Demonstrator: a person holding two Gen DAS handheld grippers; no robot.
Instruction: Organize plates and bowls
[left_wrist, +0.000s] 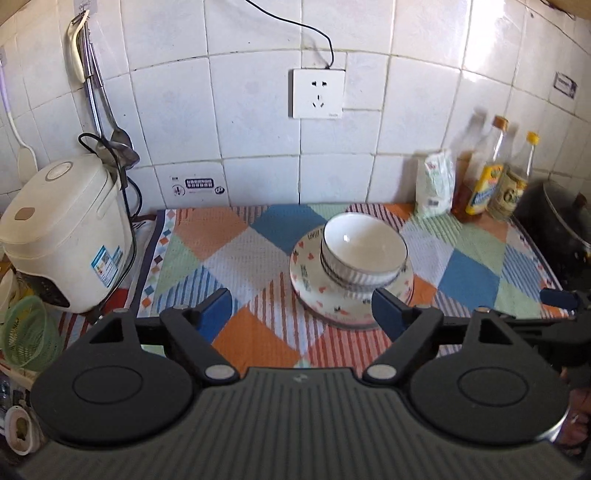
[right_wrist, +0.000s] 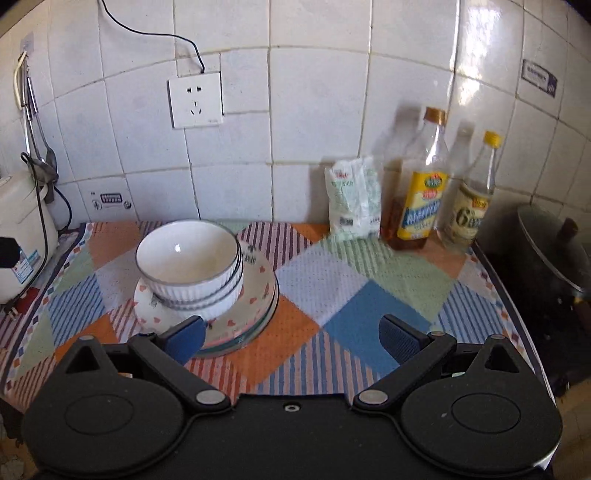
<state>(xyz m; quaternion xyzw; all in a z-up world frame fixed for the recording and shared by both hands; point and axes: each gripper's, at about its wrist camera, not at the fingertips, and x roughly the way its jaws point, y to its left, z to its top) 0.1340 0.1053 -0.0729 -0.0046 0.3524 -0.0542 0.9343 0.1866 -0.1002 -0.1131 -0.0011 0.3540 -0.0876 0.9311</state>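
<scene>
White bowls (left_wrist: 364, 254) upright, mouths upward

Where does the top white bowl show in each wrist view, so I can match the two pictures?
Left wrist: the top white bowl sits right of centre, stacked on the plates.
Right wrist: the bowl sits left of centre, on the same plates.
Shared landmark: the wall socket on the tiles behind it.

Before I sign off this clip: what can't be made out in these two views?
- Plates, right wrist view: count unclear; bowls and tool finger cover them.
- Bottle labels, both views: blurred.
- Dark pot, left wrist view: cut by right edge.
- Wall sticker: print too small.
</scene>
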